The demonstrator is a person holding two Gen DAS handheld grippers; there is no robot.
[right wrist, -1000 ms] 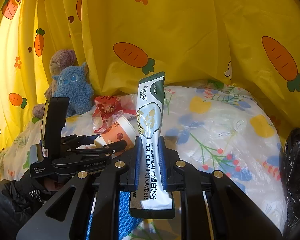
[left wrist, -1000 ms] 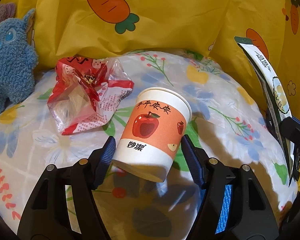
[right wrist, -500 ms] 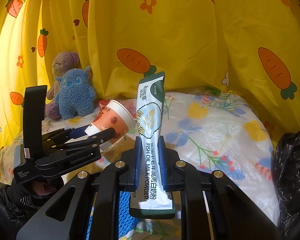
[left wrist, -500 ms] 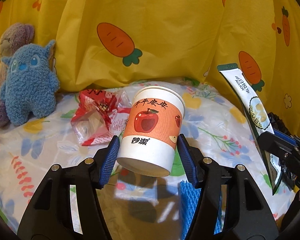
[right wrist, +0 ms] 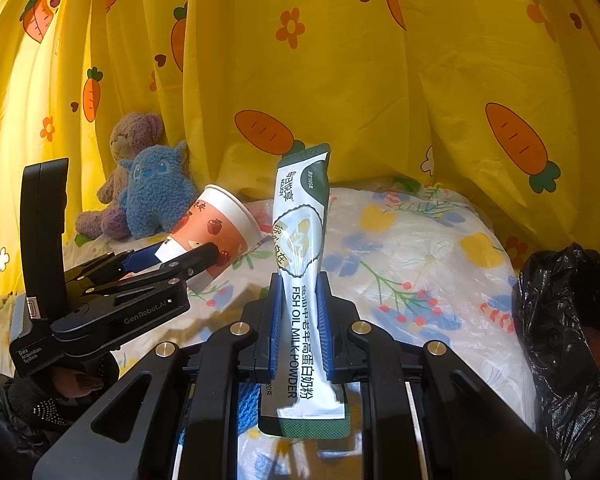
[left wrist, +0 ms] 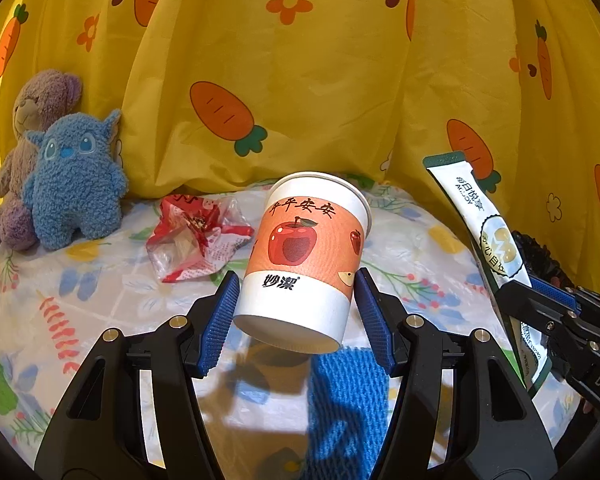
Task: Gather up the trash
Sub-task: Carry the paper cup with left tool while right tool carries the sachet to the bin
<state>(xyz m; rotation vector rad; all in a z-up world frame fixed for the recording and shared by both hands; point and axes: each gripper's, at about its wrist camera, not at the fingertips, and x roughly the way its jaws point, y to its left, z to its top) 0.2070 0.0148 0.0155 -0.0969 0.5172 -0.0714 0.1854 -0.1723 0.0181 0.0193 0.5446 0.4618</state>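
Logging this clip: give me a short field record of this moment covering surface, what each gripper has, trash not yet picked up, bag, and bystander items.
surface: floral sheet, yellow carrot curtain behind
left gripper: shut on paper cup, cup lifted clear of the sheet
right gripper: shut on milk powder sachet, upright
trash left: red-and-clear wrapper on the sheet
bag: black trash bag, at right edge
bystanders: blue plush, brown plush bear

Wrapper (left wrist: 198, 246) left of cup (left wrist: 306, 254) — toys (left wrist: 74, 182) further left

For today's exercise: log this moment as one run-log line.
left gripper: holds paper cup | right gripper: holds milk powder sachet | red wrapper: on bed
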